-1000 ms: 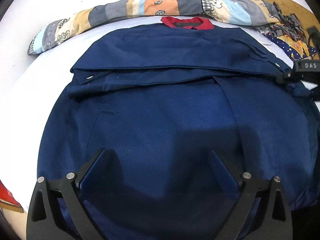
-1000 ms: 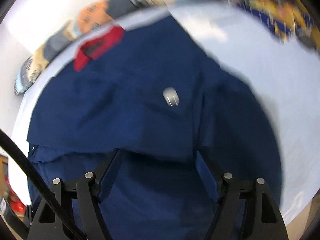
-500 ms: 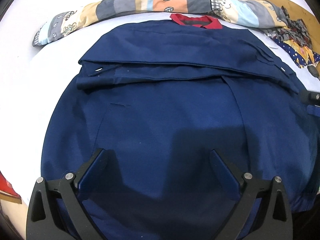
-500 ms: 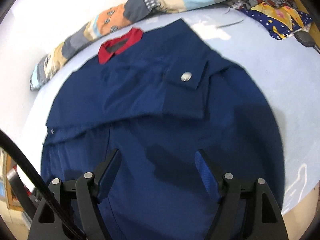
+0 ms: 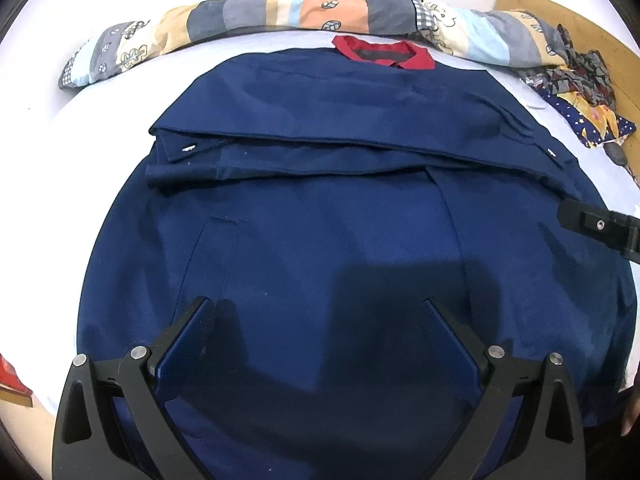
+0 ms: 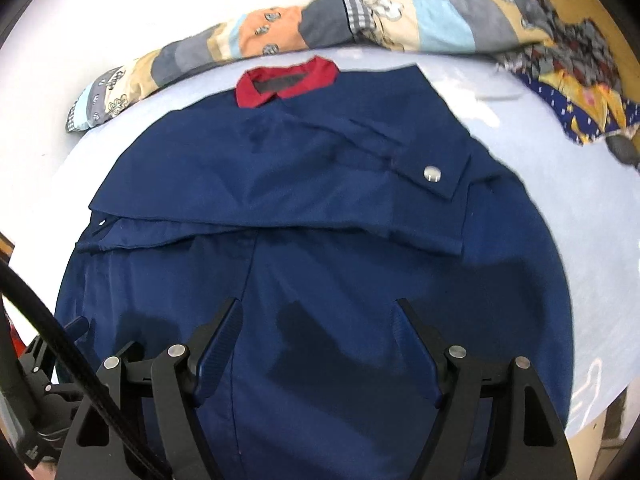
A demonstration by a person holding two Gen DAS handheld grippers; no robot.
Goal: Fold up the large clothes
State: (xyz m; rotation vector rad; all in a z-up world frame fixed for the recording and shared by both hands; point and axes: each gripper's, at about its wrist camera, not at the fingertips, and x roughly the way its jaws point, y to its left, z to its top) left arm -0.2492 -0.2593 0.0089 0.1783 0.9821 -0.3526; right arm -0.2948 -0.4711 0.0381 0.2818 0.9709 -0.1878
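Observation:
A large navy jacket (image 5: 320, 240) with a red collar (image 5: 384, 52) lies flat on the pale bed sheet (image 5: 100, 140), collar at the far side. Both sleeves are folded across the chest, cuffs with metal snaps (image 6: 431, 173) showing. The jacket also fills the right wrist view (image 6: 320, 260). My left gripper (image 5: 318, 312) is open and empty above the jacket's lower half. My right gripper (image 6: 318, 312) is open and empty above the hem area; its body shows at the right edge of the left wrist view (image 5: 600, 228).
A rolled patchwork quilt (image 5: 280, 12) lies along the far edge of the bed behind the collar. A heap of patterned clothes (image 5: 576, 92) sits at the far right on a wooden board (image 5: 560, 12). A red object (image 5: 10, 376) shows at the left edge.
Both grippers have pulled back toward the hem, so more of the jacket shows. The right gripper has come away from the folded sleeve's cuff. The jacket lies still.

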